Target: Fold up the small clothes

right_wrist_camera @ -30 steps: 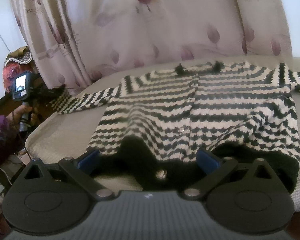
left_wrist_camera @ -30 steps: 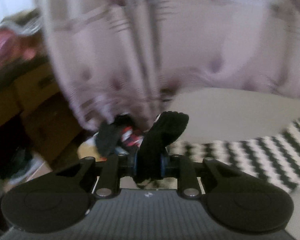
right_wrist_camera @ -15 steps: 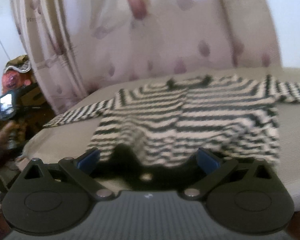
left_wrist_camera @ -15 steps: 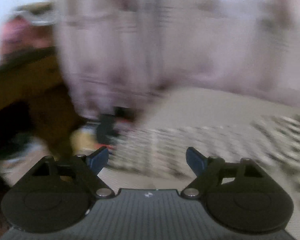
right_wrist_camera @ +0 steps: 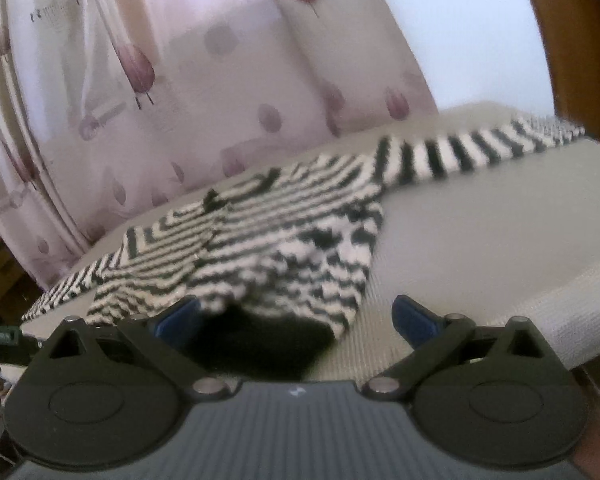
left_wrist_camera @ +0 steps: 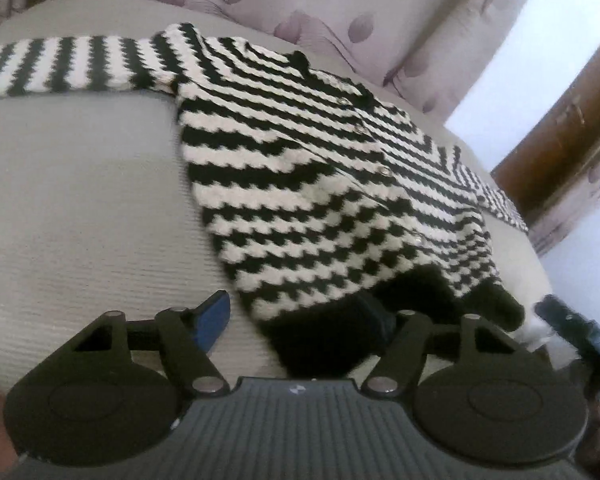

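A small black-and-white striped knit cardigan [left_wrist_camera: 320,168] lies spread flat on a beige cushioned surface [left_wrist_camera: 80,208], sleeves out to both sides. My left gripper [left_wrist_camera: 300,320] is open, its jaws astride the left corner of the black hem [left_wrist_camera: 324,340]. In the right wrist view the cardigan [right_wrist_camera: 284,240] lies ahead. My right gripper [right_wrist_camera: 296,316] is open, its jaws astride the right corner of the black hem [right_wrist_camera: 260,340]. Neither gripper has closed on the fabric.
A pale curtain with purple tulip print [right_wrist_camera: 180,80] hangs behind the surface. A brown wooden door or cabinet [left_wrist_camera: 572,132] stands at the right. The other gripper [left_wrist_camera: 572,328] shows at the right edge of the left wrist view. A white rolled edge [right_wrist_camera: 572,312] lies at the right.
My left gripper let go of the black sleeve cuff, opened, and swung from the sleeve end to the hem's left corner. My right gripper shifted right along the hem and lower.
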Motion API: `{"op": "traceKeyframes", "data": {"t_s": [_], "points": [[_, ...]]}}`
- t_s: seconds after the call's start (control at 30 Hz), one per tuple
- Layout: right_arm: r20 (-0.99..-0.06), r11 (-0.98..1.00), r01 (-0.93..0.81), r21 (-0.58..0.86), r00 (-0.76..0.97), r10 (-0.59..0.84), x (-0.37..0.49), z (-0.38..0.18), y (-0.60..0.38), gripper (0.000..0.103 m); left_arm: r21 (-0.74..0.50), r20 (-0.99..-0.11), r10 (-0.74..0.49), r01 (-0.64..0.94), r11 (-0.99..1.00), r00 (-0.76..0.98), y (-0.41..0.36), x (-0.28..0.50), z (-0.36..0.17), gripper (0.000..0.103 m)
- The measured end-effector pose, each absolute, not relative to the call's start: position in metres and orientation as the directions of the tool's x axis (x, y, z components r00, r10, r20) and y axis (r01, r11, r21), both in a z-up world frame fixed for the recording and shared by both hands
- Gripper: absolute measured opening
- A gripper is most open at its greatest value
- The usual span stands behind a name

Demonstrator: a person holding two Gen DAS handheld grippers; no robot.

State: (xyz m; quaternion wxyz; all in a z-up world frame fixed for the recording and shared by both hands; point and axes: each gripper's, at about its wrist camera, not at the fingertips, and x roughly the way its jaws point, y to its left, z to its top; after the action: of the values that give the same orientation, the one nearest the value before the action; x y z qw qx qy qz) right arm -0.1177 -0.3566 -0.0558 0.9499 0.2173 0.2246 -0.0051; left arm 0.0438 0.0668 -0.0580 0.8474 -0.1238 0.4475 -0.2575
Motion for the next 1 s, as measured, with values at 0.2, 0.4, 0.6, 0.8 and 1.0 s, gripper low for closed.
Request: {"op": "traceKeyframes", "data": {"t_s": [0.2, 0.4, 0.6, 0.8, 1.0], "points": [[-0.487, 0.894, 0.118, 0.431, 0.865, 0.12, -0.1, -0.079, -0.349, 0.063, -0.461, -0.686, -0.55, 0.301, 0.835, 0.476, 0.045, 0.039, -0.072, 0.018], [-0.49, 0.925, 0.103, 0.367, 0.866, 0.098, -0.094, -0.085, -0.343, 0.02, -0.511, -0.657, -0.536, 0.209, 0.834, 0.53, 0.058, 0.033, -0.073, 0.017], [-0.444, 0.921, 0.177, 0.346, 0.896, -0.006, -0.132, -0.062, -0.374, 0.01, -0.462, -0.647, -0.434, 0.131, 0.877, 0.627, 0.106, 0.018, -0.038, 0.016], [-0.492, 0.895, 0.268, 0.356, 0.868, -0.064, -0.164, -0.066, -0.401, 0.004, -0.308, -0.698, -0.361, 0.196, 0.931, 0.618, 0.094, 0.0, -0.04, 0.018], [-0.451, 0.852, 0.21, 0.48, 0.892, 0.035, -0.153, -0.066, -0.403, 0.018, -0.288, -0.662, -0.371, 0.236, 0.928, 0.651, 0.087, -0.011, -0.037, 0.073]]}}
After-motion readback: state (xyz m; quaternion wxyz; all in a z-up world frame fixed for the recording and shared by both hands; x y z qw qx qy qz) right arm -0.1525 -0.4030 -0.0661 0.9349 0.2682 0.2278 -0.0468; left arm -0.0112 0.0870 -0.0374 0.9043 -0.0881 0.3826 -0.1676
